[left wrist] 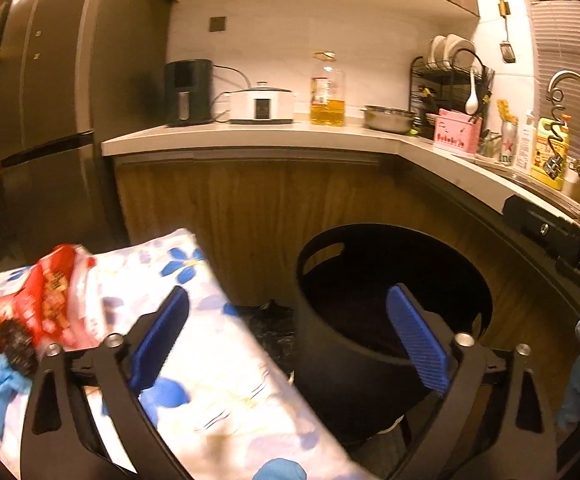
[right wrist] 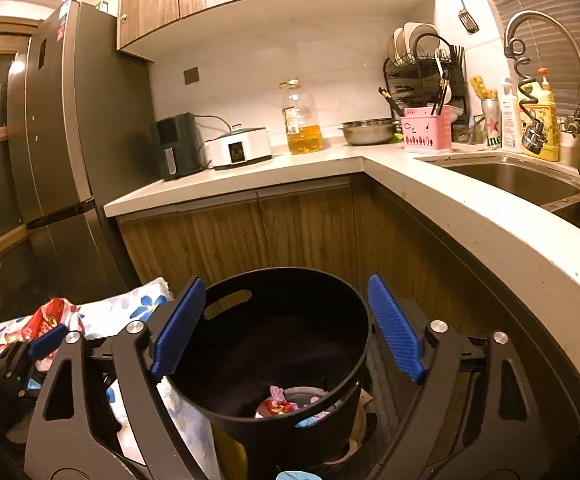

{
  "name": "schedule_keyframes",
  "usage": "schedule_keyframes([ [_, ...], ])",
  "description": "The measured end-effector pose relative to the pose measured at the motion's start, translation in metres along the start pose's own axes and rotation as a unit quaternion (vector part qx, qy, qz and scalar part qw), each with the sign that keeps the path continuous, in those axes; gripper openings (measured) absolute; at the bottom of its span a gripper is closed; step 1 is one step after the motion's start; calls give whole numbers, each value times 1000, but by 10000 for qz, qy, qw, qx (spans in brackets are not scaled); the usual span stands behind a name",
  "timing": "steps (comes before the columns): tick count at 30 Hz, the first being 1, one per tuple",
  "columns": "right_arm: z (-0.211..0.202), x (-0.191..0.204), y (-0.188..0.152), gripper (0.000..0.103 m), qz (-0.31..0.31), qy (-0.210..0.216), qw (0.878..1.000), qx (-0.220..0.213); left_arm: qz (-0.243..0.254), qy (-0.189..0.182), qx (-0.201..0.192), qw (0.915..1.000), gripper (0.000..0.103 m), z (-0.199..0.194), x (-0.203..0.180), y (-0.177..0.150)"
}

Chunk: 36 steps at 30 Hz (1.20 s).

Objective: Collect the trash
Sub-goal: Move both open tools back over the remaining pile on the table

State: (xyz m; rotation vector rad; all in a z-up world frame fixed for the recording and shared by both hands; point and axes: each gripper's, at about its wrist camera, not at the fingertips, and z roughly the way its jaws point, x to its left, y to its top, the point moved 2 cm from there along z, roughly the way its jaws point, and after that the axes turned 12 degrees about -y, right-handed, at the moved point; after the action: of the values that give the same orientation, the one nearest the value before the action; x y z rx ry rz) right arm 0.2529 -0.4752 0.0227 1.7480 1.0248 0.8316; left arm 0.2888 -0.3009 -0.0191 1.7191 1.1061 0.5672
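At nine o'clock in the left wrist view, a red snack wrapper [left wrist: 50, 300] lies on the flowered cloth [left wrist: 218, 360]. The left tongs [left wrist: 290, 340] stand wide apart with nothing between the pads, the black bin [left wrist: 369, 360] at three o'clock of the cloth. In the right wrist view, the right tongs [right wrist: 286, 328] gape apart over the bin's rim, gripping nothing. Crumpled trash [right wrist: 278, 406] lies at the bin's bottom, at six o'clock. The bench [right wrist: 469, 216] curves off toward three o'clock.
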Motion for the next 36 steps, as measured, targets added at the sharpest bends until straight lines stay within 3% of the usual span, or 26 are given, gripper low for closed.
schedule_keyframes([
  [10,-31,12,-16,86,-31,8,10000,-24,-126,428,-153,9989,97,-54,18,-19],
  [23,-79,17,-30,86,94,-44,9998,-173,-303,606,-353,9971,97,-104,34,-35],
  [36,-116,59,-57,86,-10,342,9993,-144,-548,1481,-631,9854,97,-166,89,-65],
])
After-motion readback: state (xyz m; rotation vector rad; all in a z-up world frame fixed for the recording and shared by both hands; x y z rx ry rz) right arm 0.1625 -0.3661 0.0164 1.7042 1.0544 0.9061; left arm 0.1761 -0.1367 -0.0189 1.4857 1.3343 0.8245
